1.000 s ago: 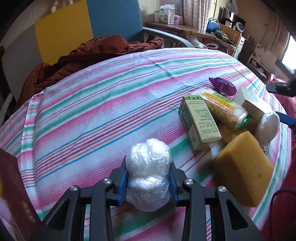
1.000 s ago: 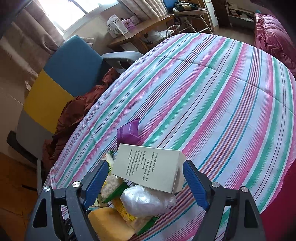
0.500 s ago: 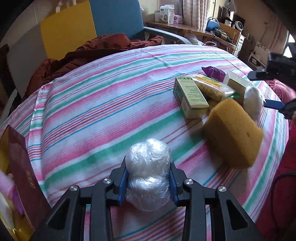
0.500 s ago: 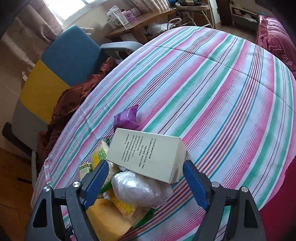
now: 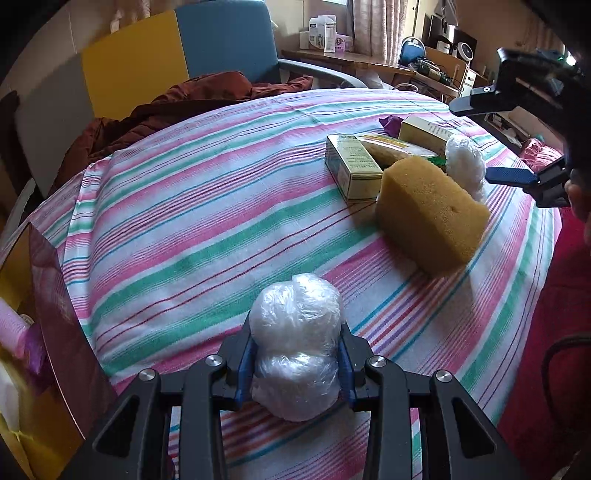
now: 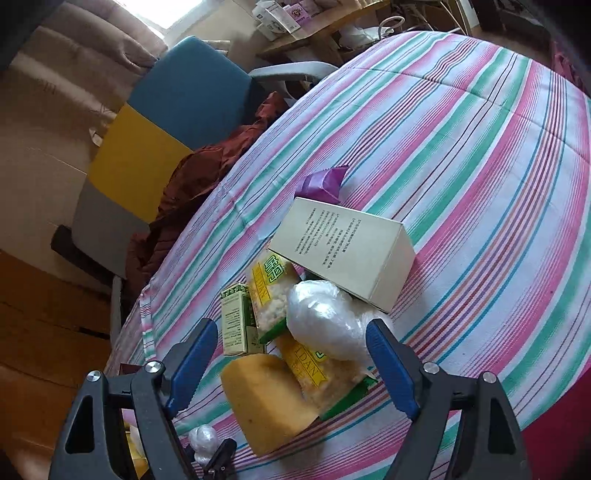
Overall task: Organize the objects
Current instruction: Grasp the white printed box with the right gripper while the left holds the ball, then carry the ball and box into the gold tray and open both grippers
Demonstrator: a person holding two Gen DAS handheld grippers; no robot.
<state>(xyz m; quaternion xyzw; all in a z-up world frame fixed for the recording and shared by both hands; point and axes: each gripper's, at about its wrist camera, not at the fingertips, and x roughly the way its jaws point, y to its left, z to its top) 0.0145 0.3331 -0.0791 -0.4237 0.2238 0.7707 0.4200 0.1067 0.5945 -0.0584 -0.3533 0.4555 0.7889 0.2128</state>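
Gripping a plastic-wrapped bundle (image 5: 295,343), the left gripper (image 5: 295,363) stays near; the right gripper (image 6: 288,354) gapes, released, over another bundle (image 6: 325,317).

On the clear plastic snack bag with yellow and green printing (image 6: 284,295), large green characters are printed on a yellow panel at its upper end, and the letters "DAN" can be read on the yellow band (image 6: 310,365) near its lower end; any letter before them is cut off. Several columns of small dark print are carried on the top face of the cream rectangular carton (image 6: 343,247), but they are too small to be read. Fine green print is also seen on the small green-and-cream box (image 6: 236,321) (image 5: 352,162), equally illegible. Labels on the white boxes on the far wooden desk (image 5: 323,33) cannot be made out.
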